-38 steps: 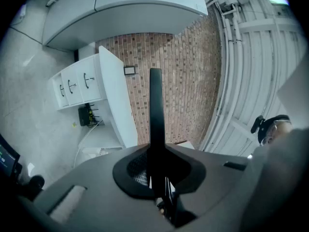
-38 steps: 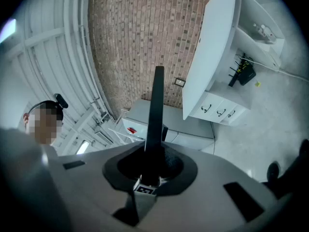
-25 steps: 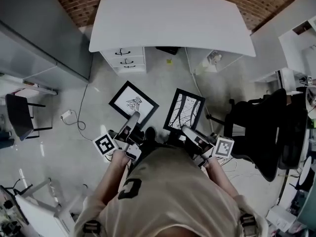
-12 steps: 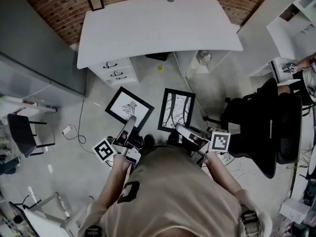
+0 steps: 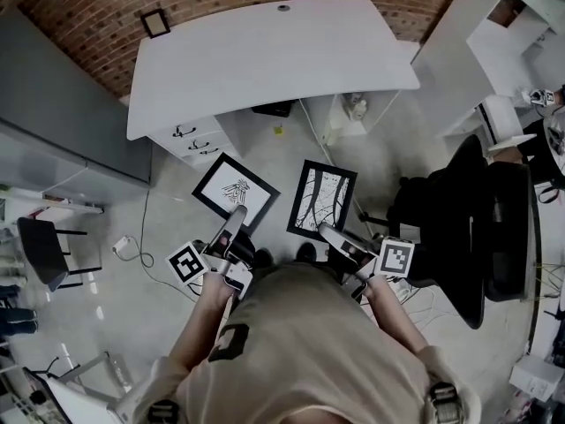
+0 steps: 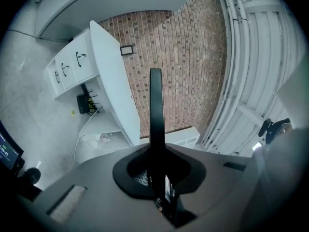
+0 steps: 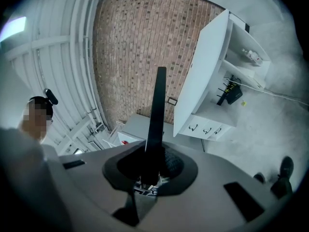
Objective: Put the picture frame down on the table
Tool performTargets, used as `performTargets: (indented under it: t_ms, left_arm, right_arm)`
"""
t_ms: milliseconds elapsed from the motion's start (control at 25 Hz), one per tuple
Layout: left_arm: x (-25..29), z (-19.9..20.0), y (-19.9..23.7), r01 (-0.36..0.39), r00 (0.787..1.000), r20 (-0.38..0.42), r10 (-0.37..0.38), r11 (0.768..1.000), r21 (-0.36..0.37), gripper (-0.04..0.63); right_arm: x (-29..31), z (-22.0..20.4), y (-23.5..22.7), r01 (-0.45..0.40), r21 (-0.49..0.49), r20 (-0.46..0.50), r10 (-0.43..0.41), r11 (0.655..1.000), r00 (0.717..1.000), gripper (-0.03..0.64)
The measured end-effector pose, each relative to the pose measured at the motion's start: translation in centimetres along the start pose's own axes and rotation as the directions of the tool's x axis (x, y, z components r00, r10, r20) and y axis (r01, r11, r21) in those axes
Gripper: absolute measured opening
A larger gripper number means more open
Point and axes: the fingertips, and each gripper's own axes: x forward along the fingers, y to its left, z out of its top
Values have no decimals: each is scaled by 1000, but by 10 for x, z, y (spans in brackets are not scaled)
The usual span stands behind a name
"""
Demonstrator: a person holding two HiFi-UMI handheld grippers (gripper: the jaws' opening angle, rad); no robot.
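**Counter** (image 5: 265, 56): white, with drawers (image 5: 188, 138) under its left end. Over the last second it is showing larger and lower in the head view, so the person is closing on its near edge.

**Left gripper** (image 5: 235, 222): short of the counter's near edge, in front of the drawers. Its jaws are standing narrow and clamping one edge of the picture frame with the drawing (image 5: 237, 189). That frame is reaching out toward the counter over the floor and is not yet above the top.

**Right gripper** (image 5: 334, 235): short of the counter's near edge, in front of its open middle. Its jaws are standing narrow and pinching one edge of the picture frame with the branches (image 5: 323, 200). This frame too is hanging over the floor, apart from the counter.

**Small frame** (image 5: 154, 22): beyond the counter's far left corner, by the brick wall, and not being handled.

**Change noted:** both grippers are travelling level toward the counter together. Both grips are unchanged, and the frames are keeping much the same tilt.

**Reading:** the carry is under way and the setting-down is not yet begun. More approach is likely needed before either frame is over the top for lowering and release. Which frame the task means is not clear.
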Motion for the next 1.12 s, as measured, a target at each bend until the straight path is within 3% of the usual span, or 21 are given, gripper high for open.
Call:
performTargets:
  t_ms: [320,520,960,1120]
  left_arm:
    - [5,-3,-9,-38,998,48,39,999,-21,28]
    - [4,1,-11,-56,994,95,55,998,7,28]
    - [9,7,-5,-43,997,69,42,999,4,28]
    - [11,12,4,-55,997,62,53,998,40,28]
  right_arm:
    - [-4,4,-4,20,25,-57,-18,999,998,40]
    - [-4,6,-6,-7,45,-88,11,999,996,40]
    - [-1,9,-17,17,27,-49,-16,999,999,40]
    - [5,10,-22,5,32,-16,-4,999,1000,40]
